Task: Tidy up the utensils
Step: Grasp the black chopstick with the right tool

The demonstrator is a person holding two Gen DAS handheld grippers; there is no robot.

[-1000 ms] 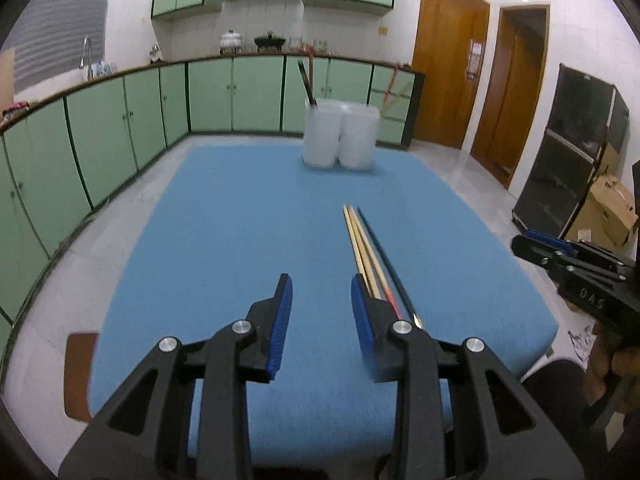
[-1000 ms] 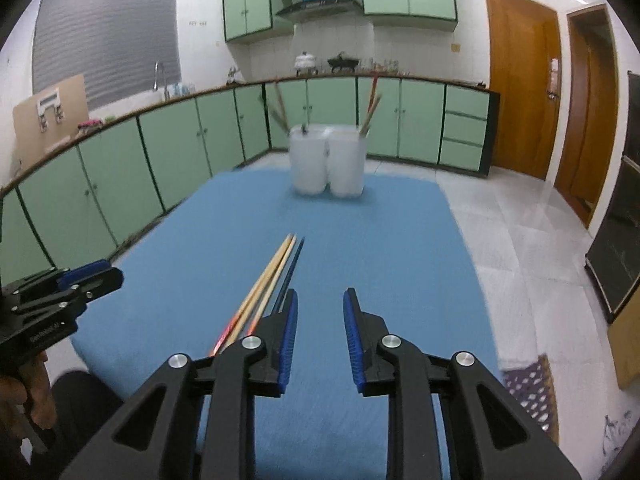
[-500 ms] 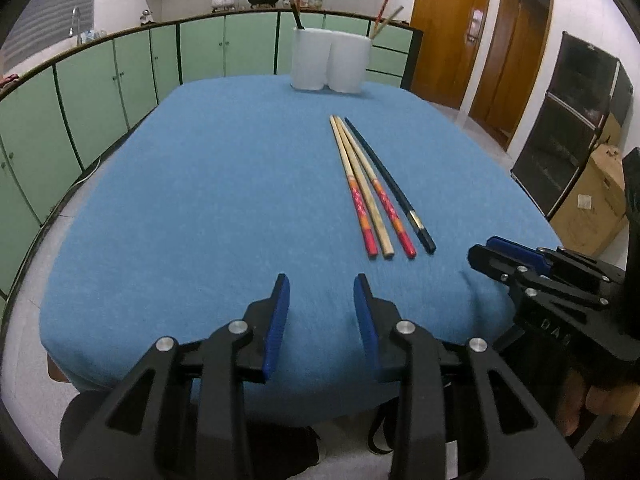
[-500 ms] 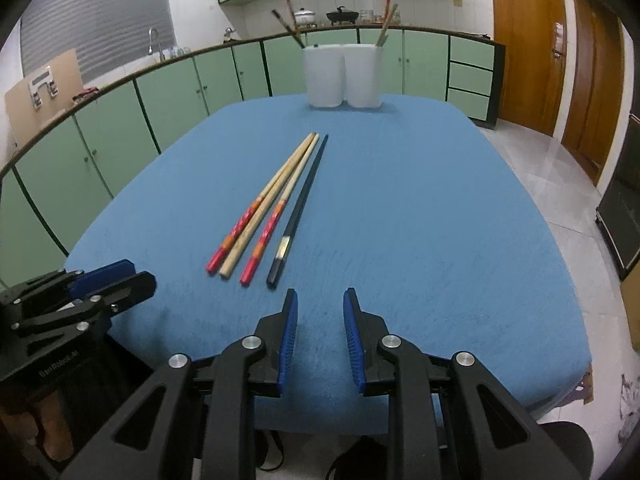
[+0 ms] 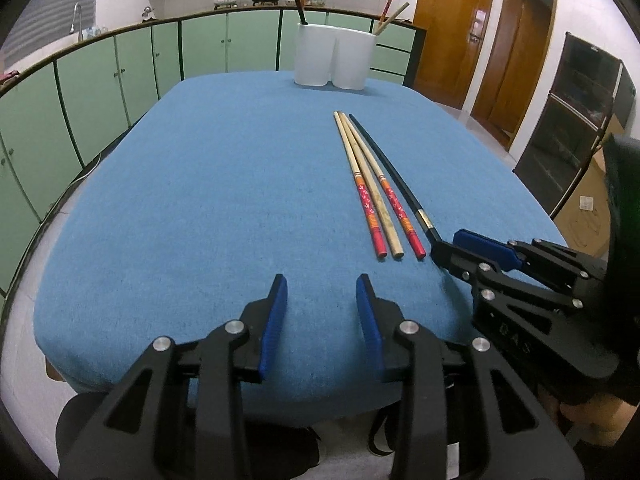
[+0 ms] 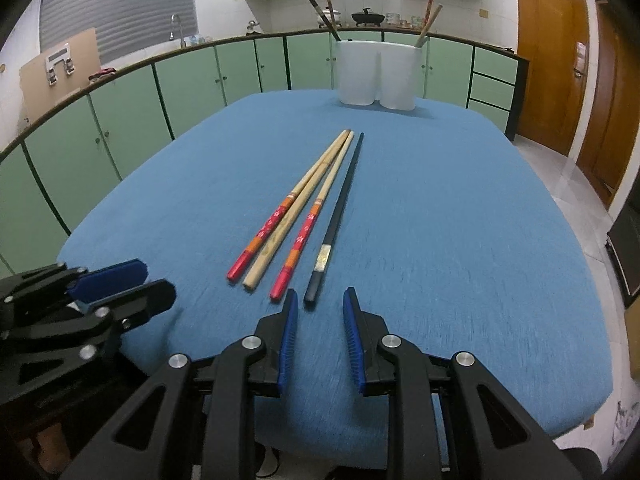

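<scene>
Several chopsticks lie side by side on the blue table: two with red ends (image 5: 366,200) (image 6: 276,218), a plain wooden one (image 5: 378,204) (image 6: 294,222) between them, and a black one (image 5: 394,174) (image 6: 338,210) on the right. A white twin-cup holder (image 5: 334,56) (image 6: 376,74) stands at the far edge with a few chopsticks in it. My left gripper (image 5: 322,286) is open and empty near the front edge, left of the chopsticks. My right gripper (image 6: 320,298) is open and empty, just behind the black chopstick's near end; it also shows in the left wrist view (image 5: 472,246).
The blue table (image 5: 208,184) (image 6: 460,220) fills the middle of both views. Green kitchen cabinets (image 5: 100,76) curve around the left and back. Wooden doors (image 5: 448,28) and a dark cabinet (image 5: 576,120) stand to the right.
Both grippers have pulled back and tilted down towards the table's near edge, so the near ends of the chopsticks now show. The right gripper has come close to the black chopstick's end. Both stay open.
</scene>
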